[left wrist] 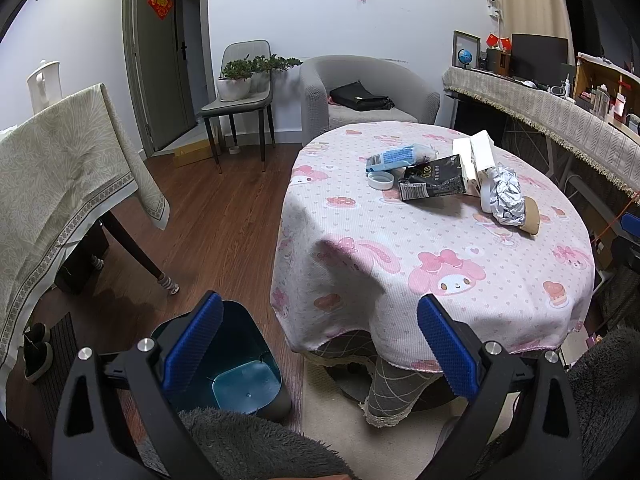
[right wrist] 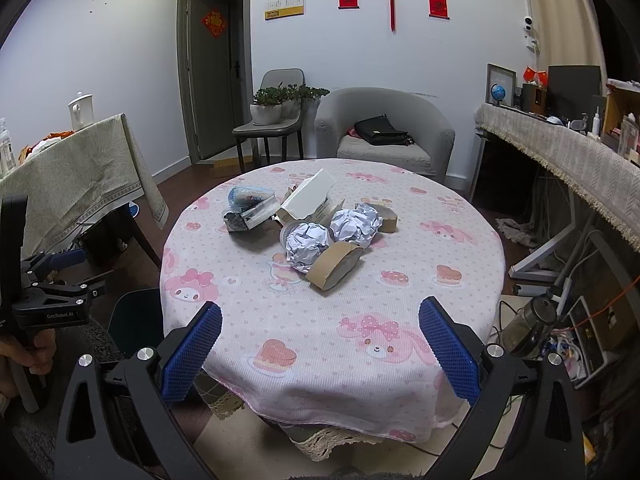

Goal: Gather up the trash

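Round table (right wrist: 332, 320) in pink cartoon cloth, trash pile (right wrist: 312, 224), wooden floor (left wrist: 224, 216)

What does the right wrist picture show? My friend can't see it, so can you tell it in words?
A round table with a pink cartoon cloth holds a pile of trash: crumpled foil balls, a cardboard tape roll and a white box. The open right gripper hovers before it.

Near half of bench (right wrist: 320, 340) bare cloth, open approach from front edge. Trash bunched at bench middle: crumpled foil balls (right wrist: 332, 236) touching tape roll (right wrist: 334, 265), white box (right wrist: 308, 196) behind, wrappers (right wrist: 248, 208) just left. Far rim bare. Bin (left wrist: 240, 368) on floor left of bench, mouth unobstructed. Left tool (left wrist: 320, 344) and right tool (right wrist: 320, 344) both spread wide, nothing between pads.
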